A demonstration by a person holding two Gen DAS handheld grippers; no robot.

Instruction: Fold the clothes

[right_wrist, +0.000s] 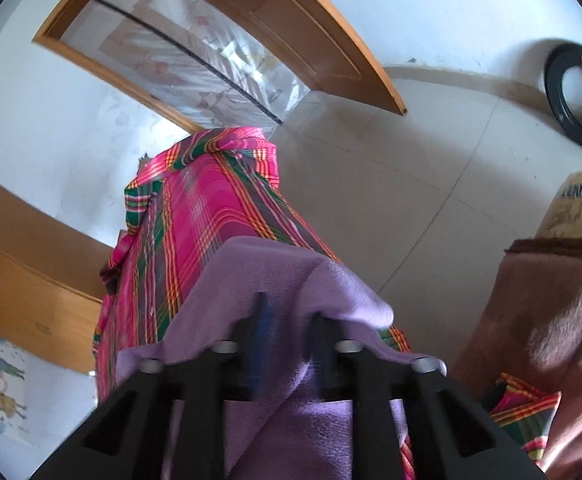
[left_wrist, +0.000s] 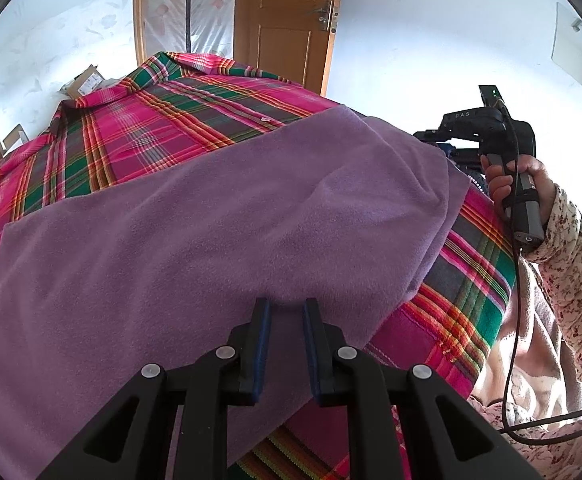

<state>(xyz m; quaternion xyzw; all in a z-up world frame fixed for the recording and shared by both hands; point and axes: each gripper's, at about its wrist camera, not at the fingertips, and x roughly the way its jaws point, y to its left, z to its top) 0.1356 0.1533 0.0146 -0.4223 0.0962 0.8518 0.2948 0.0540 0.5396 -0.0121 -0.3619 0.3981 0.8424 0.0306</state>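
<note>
"DAS" lettering (left_wrist: pixel 462 115) on right tongs (right_wrist: pixel 287 320)

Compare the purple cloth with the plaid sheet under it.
The purple cloth is plain and fuzzy; the plaid sheet is striped pink, green and orange, and looks smooth. The cloth lies on top, folded over itself at the right; the sheet is spread flat beneath and reaches past it on every side. Both are fabric.

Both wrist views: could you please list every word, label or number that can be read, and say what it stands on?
"DAS": on the black body of the right gripper, left wrist view.
Pink lettering on the black tyre: too blurred to read.
Dark print on the yellow bag: cut off and blurred, unreadable.
Label on the cardboard box: too small.
Tag on the plaid cloth: too small.
</note>
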